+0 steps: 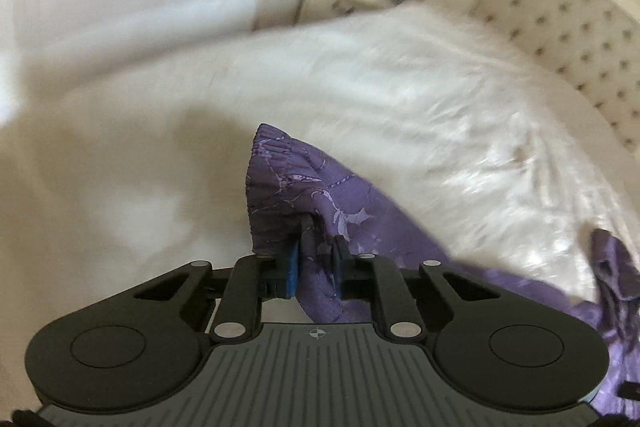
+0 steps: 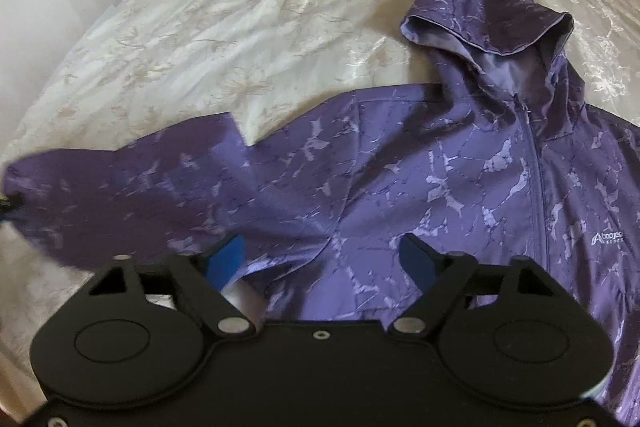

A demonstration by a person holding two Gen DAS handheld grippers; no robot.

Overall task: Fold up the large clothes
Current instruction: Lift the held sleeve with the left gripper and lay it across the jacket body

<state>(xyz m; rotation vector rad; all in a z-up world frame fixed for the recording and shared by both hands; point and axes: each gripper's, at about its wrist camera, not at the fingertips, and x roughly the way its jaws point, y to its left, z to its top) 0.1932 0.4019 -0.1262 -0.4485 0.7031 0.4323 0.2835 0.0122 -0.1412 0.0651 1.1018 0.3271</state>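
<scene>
Directly beneath right hand-held gripper (image 2: 324,259), jacket (image 2: 400,163)

One piece of lettering can be made out: a small white logo (image 2: 611,238) printed on the chest of the purple jacket (image 2: 400,163), well to the right of the right gripper's fingers (image 2: 418,259) and beyond the zip. It appears to begin "boojee", with a smaller line beneath that cannot be read.
</scene>
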